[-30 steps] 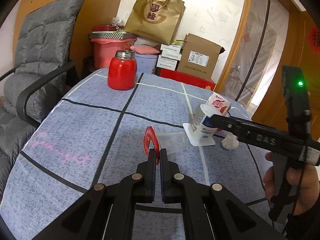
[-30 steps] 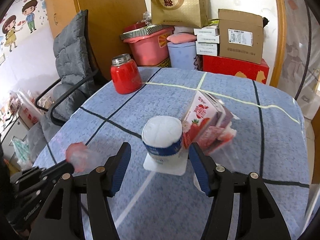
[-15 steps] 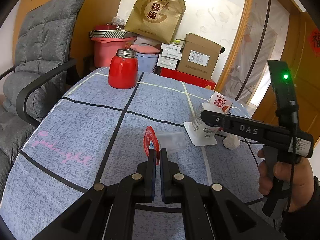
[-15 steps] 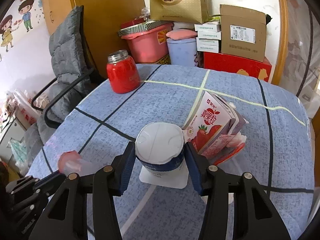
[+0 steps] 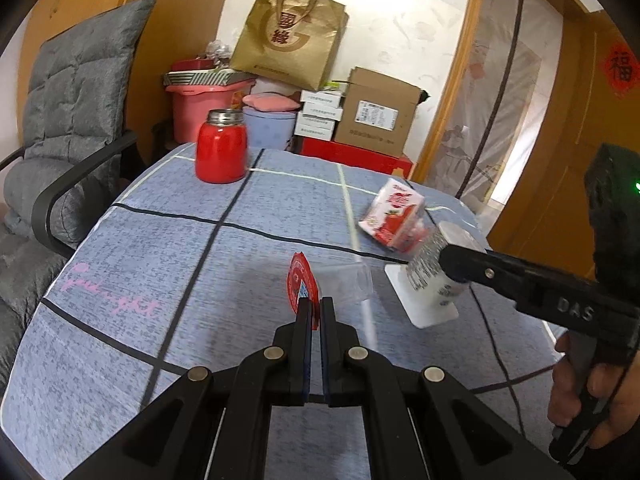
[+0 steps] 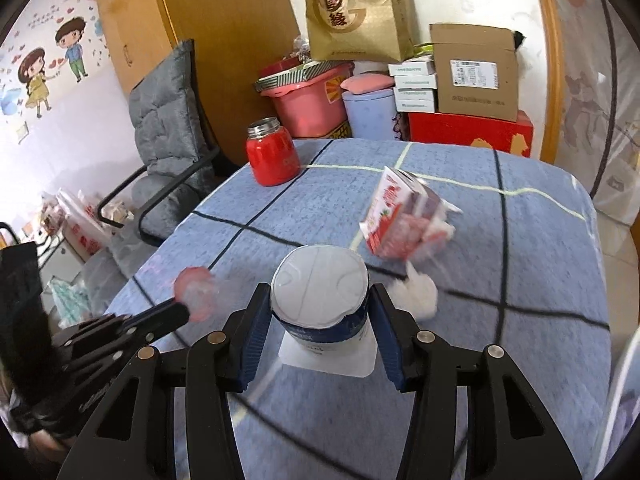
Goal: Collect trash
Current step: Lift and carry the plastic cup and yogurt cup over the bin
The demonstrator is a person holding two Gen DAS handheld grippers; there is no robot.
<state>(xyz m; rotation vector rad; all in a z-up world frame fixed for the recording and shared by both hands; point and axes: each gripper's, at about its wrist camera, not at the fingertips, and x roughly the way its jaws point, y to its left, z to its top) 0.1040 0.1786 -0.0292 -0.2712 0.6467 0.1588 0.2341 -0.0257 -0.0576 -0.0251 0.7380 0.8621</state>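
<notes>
Trash in both grippers: our right gripper [image 6: 318, 312] has its fingers clamped on the inverted yogurt cup [image 6: 320, 292], held above the bench [image 5: 168, 248] w/ its square rim hanging below. Left gripper [image 5: 314, 312] fingers pinch the red lid [image 5: 300, 286] of a clear plastic cup [image 5: 346, 284]. Risk: thin lid could slip or tear, dropping the clear cup. Cup contents — can't tell. Strawberry carton [image 6: 396, 216] and white wad [image 6: 420, 294] remain on the bench.
</notes>
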